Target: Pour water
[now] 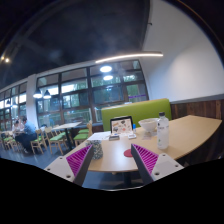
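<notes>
My gripper (113, 166) is open, its magenta pads (146, 158) spread wide with nothing between them. It hovers in front of a light wooden table (185, 132). Near the table's front edge, just ahead of the left finger, stands a grey textured cup (96, 146). A small red round item (128, 153) lies on the tabletop just ahead of the right finger. Farther right stands a clear plastic bottle (163, 132), upright, beyond the right finger. A white bowl-like vessel (148, 124) stands behind it.
A propped tablet or screen (121, 124) stands at the table's far side before a green bench back (140, 108). Green chairs and tables (45, 138) fill the left, where seated people (20, 130) are. Large windows (90, 95) line the back wall.
</notes>
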Available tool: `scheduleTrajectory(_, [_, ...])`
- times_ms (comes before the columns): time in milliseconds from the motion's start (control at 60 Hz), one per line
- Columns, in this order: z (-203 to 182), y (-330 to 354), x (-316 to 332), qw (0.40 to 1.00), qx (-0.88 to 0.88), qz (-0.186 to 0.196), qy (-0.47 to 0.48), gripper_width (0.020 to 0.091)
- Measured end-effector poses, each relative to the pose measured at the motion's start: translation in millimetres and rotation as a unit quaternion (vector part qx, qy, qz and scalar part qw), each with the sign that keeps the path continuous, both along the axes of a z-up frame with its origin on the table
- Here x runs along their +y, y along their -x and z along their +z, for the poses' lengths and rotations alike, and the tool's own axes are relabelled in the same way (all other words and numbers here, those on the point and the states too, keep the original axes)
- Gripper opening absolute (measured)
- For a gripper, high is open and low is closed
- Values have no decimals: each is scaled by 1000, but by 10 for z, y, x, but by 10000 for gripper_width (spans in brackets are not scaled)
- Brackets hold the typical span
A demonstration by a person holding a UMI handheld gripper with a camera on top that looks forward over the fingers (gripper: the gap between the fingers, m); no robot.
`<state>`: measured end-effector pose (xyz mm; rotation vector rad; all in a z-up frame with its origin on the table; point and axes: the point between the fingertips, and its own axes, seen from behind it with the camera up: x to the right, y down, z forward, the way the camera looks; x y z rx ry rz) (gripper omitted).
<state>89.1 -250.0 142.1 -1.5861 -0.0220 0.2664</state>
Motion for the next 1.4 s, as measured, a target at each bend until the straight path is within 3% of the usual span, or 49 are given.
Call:
scheduleTrajectory(283, [-175,-218,199,1000,-15,-19,12,825])
scheduleTrajectory(417, [-173,-665,362,999,-37,-39,-6,831])
scheduleTrajectory(550, [-139,-1438,763,993,-65,-100,-12,816])
scheduleTrajectory(650, [-168,-1850,1254,990,-63,-126,-3,832])
scheduleTrajectory(867, [-208,-2155,2233,991,-67,-117,8,830])
scheduleTrajectory(1083, [-305,-2228,2806,990,-77,-121,15,836])
scheduleTrajectory(1150, [-516,-2269,2893,988,-73,-128,50,563])
scheduleTrajectory(1167, [-465,-2278,2904,988,-68,-134,37,538])
scheduleTrajectory(1217, [-466,-2310,2919,985,-67,-154,25,527])
scheduleTrajectory(1400, [-439,-2323,2933,984,-72,-163,11,429])
